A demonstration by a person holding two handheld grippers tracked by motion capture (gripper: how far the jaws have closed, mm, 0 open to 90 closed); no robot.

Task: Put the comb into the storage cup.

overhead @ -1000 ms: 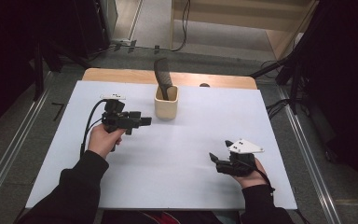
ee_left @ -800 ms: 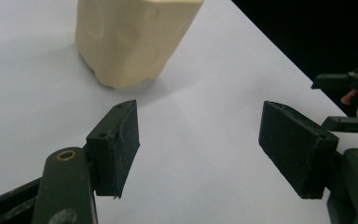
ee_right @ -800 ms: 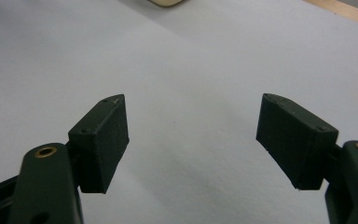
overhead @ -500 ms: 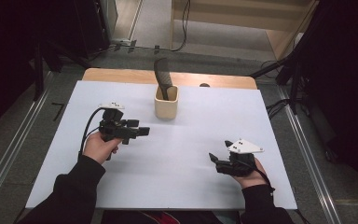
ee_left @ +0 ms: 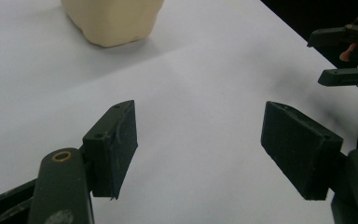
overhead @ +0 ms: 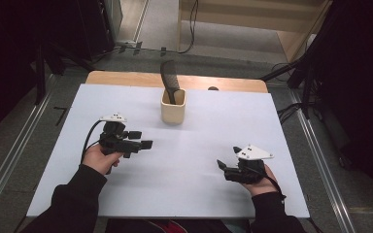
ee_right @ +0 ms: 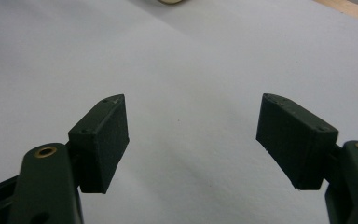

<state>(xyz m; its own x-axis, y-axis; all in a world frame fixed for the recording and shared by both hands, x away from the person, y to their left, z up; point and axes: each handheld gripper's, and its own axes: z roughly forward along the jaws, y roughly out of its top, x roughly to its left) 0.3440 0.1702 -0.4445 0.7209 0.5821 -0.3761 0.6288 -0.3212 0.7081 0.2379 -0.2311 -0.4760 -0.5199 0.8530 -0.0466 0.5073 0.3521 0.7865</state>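
Two claws — left claw (overhead: 145,140), right claw (overhead: 222,166) — wide, empty

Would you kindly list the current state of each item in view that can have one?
Left tongs: open, nothing between them, over bare white table.
Right tongs: open, empty, low over the table.
Cream cup: upright, holding the dark comb, apart from both tongs.
Dark comb: standing in the cup, leaning left.
White table: bare around the cup.

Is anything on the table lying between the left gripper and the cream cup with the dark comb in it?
Nothing visible does. Bare white table top lies between the open left gripper and the cream cup, which holds the dark comb. The right gripper sits far off to the side.
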